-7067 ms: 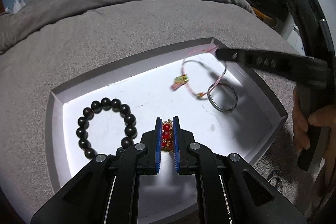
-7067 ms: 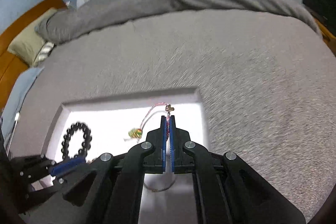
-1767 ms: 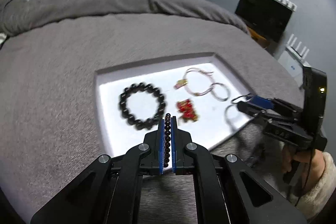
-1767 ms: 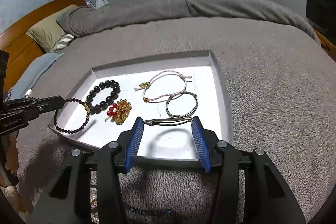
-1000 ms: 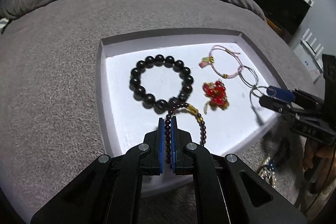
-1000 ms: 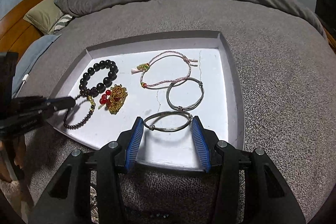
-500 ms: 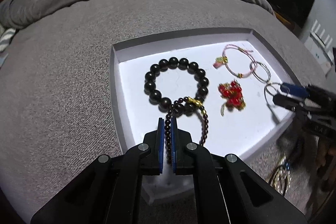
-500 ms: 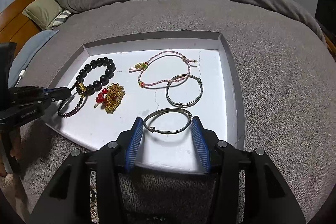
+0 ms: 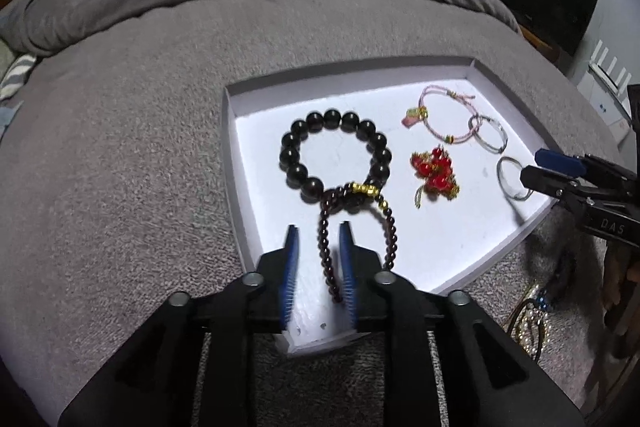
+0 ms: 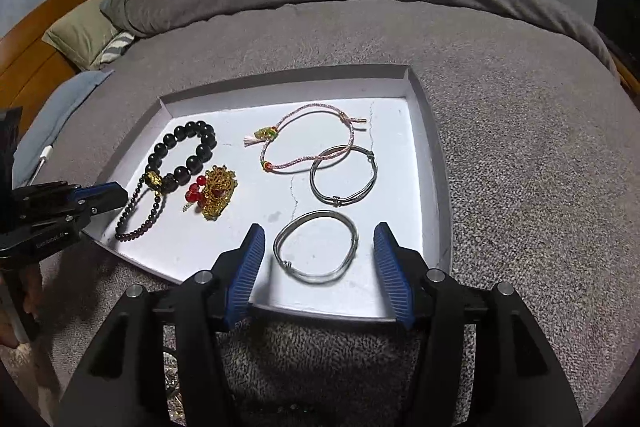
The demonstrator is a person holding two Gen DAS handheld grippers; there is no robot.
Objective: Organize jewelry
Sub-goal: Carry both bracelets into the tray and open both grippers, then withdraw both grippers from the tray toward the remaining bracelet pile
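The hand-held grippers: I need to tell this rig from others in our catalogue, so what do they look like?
Both alike: the left hand-held gripper and right hand-held gripper have matte black angular bodies, forked linkage arms with round silver pivot screws, and two fingers faced with ribbed blue pads. Small white lettering marks the body's side. No cables or sleeves are visible.

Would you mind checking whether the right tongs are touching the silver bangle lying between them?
Apart. In the right wrist view the right tongs stand open, with bare white tray showing between each blue pad and the silver bangle.
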